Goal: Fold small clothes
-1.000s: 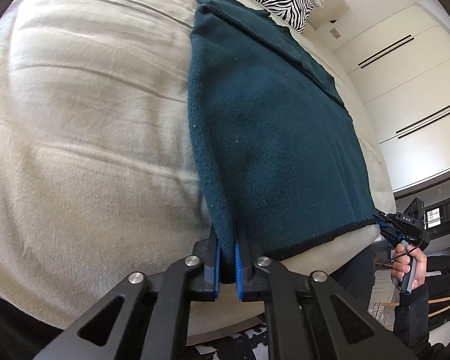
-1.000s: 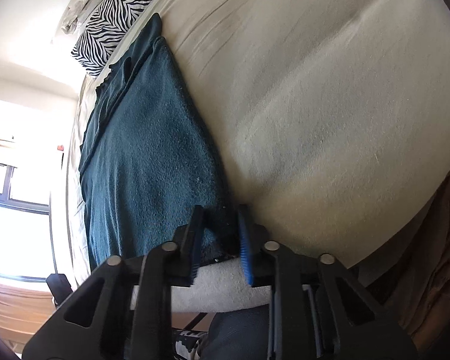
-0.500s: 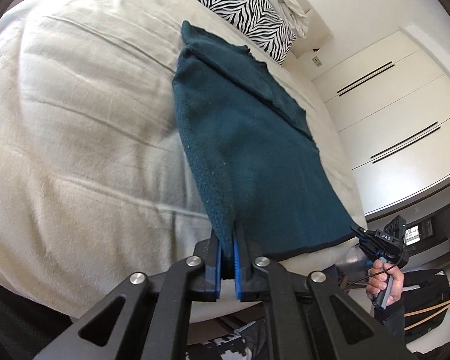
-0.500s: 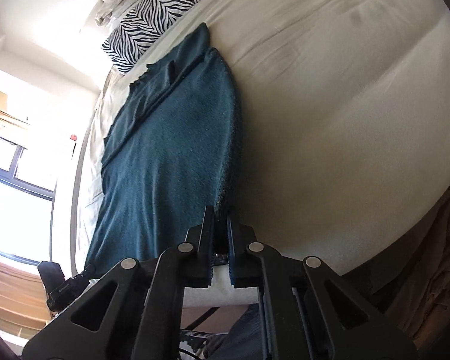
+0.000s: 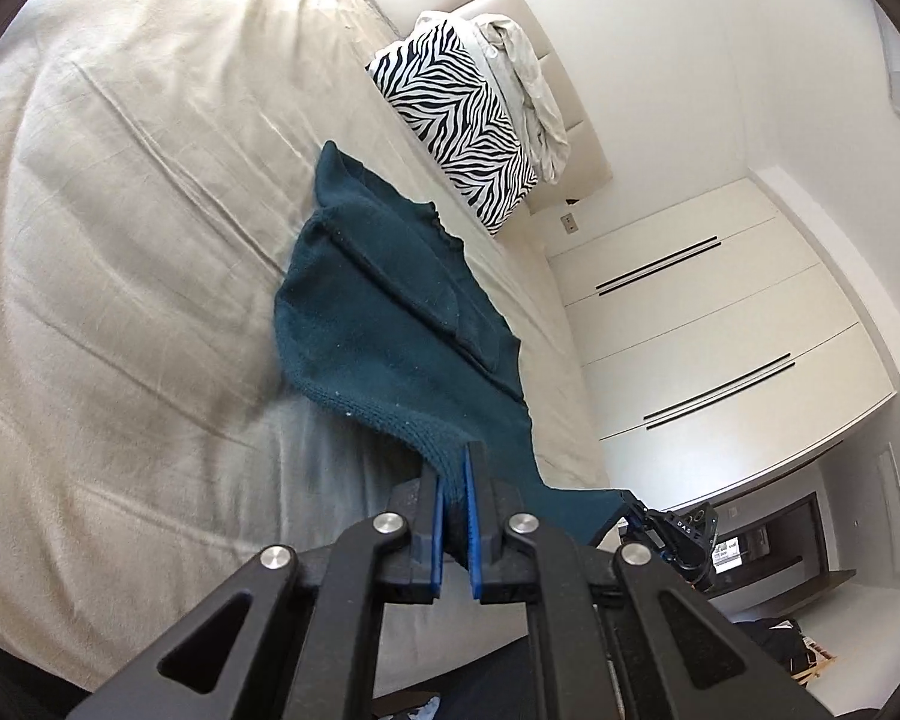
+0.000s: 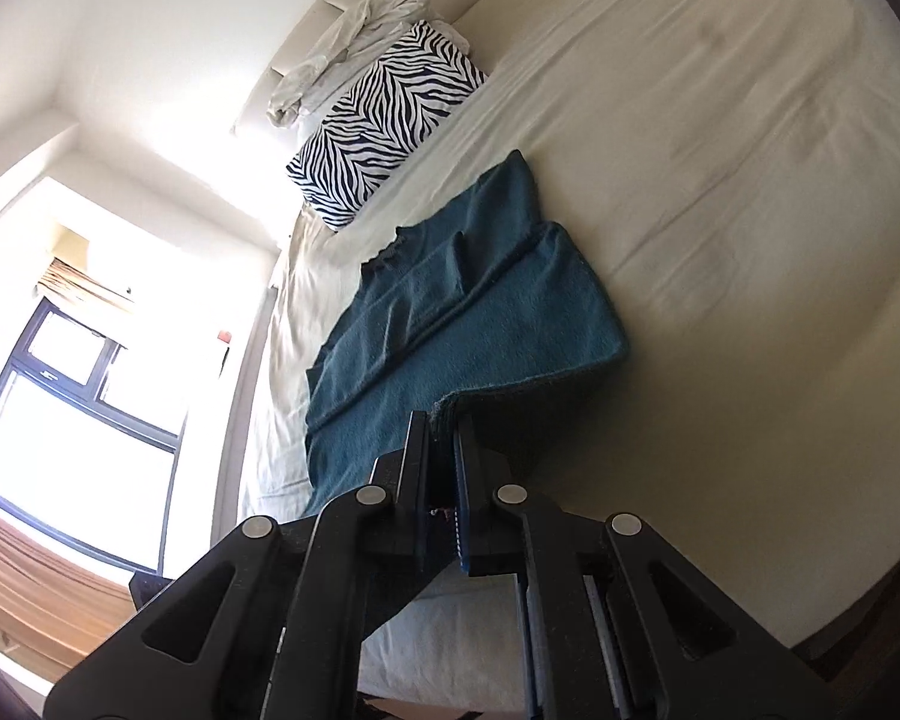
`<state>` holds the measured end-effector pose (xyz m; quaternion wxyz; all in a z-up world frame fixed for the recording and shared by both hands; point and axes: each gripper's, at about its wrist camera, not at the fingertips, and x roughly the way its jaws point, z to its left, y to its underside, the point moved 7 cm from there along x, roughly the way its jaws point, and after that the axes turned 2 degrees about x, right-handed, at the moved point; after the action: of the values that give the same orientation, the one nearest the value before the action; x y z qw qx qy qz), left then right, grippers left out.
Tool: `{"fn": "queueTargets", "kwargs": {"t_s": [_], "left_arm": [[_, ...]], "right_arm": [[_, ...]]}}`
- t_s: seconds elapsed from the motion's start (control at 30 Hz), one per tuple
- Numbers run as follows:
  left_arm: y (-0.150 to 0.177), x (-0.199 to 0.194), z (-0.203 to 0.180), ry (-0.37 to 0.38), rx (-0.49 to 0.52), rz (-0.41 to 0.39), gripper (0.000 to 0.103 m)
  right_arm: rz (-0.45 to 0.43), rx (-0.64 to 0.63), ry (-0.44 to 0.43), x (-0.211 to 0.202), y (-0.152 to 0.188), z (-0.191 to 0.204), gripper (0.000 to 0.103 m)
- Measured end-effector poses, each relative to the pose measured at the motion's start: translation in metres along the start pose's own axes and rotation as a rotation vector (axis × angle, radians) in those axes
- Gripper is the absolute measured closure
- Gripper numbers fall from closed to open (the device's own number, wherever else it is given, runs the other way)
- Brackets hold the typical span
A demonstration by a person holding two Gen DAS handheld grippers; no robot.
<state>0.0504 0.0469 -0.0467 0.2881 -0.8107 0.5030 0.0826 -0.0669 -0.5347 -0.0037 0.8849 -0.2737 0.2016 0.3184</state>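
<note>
A dark teal knitted sweater (image 5: 390, 324) lies lengthwise on the cream bed (image 5: 126, 252), its collar end toward the zebra pillow. My left gripper (image 5: 453, 468) is shut on one near hem corner and holds it raised off the bed. My right gripper (image 6: 444, 426) is shut on the other hem corner of the sweater (image 6: 468, 312), also lifted. In the left wrist view the right gripper (image 5: 627, 504) shows at the far end of the stretched hem. The near half of the garment hangs in the air between the two grips.
A zebra-print pillow (image 5: 462, 120) and crumpled pale cloth (image 5: 528, 78) sit at the headboard. White wardrobe doors (image 5: 708, 324) stand beyond the bed on one side, a bright window (image 6: 72, 396) on the other. The bedsheet (image 6: 720, 180) spreads wide beside the sweater.
Both grippers have risen with the hem corners, lifting the sweater's near half off the bed and carrying it toward the pillow. The right jaws pressed fully together on the cloth.
</note>
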Motion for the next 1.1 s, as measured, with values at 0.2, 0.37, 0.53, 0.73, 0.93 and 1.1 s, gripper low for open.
{"fn": "queueTargets", "kwargs": {"t_s": [0.2,0.37,0.53,0.73,0.93,1.1], "left_arm": [[-0.025,0.011,0.0,0.027,-0.036,-0.025,0.096],[-0.06,0.027,0.002,0.031,-0.061,-0.058,0.096],[-0.102,0.054,0.01,0.031,-0.128,-0.083,0.096],[-0.149,0.098,0.01,0.013,-0.139,-0.093,0.096],[-0.192,0.146,0.024,-0.037,-0.144,-0.092,0.096],[-0.215,0.179,0.045,-0.092,-0.159,-0.079,0.096]], "right_arm": [[-0.053,-0.004,-0.014,0.022,-0.041,0.016,0.097],[-0.093,-0.018,-0.01,0.047,-0.083,0.027,0.097],[-0.129,-0.058,0.026,0.077,-0.12,0.038,0.097],[-0.154,-0.072,0.079,0.125,-0.168,0.036,0.097],[-0.148,-0.063,0.148,0.182,-0.203,0.019,0.097],[-0.125,-0.058,0.203,0.23,-0.22,0.001,0.097]]}}
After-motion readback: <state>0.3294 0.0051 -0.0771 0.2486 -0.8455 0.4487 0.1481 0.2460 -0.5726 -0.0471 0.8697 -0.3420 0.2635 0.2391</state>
